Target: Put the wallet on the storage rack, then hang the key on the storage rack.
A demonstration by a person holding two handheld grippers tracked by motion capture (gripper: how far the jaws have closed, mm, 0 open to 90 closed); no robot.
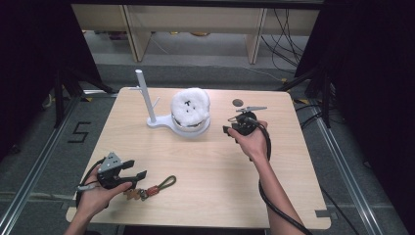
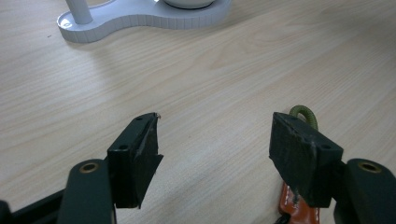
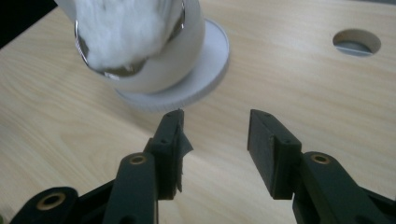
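From the high view, my left tool [image 1: 139, 175] rests by the green-looped keychain with an orange tag [image 1: 157, 186] near the front edge of the light wooden counter [image 1: 205, 161]; nothing is picked up yet.

In the left gripper view, its jaws stand apart and empty.

In the right gripper view, my right tool [image 3: 215, 135] is apart too, before the white fluffy ball in a white holder [image 3: 135, 37].

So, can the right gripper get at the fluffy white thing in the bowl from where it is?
Probably yes. The right gripper is beside the white bowl with its fingers apart and nothing between them. Only bare table lies before the fluffy white thing.
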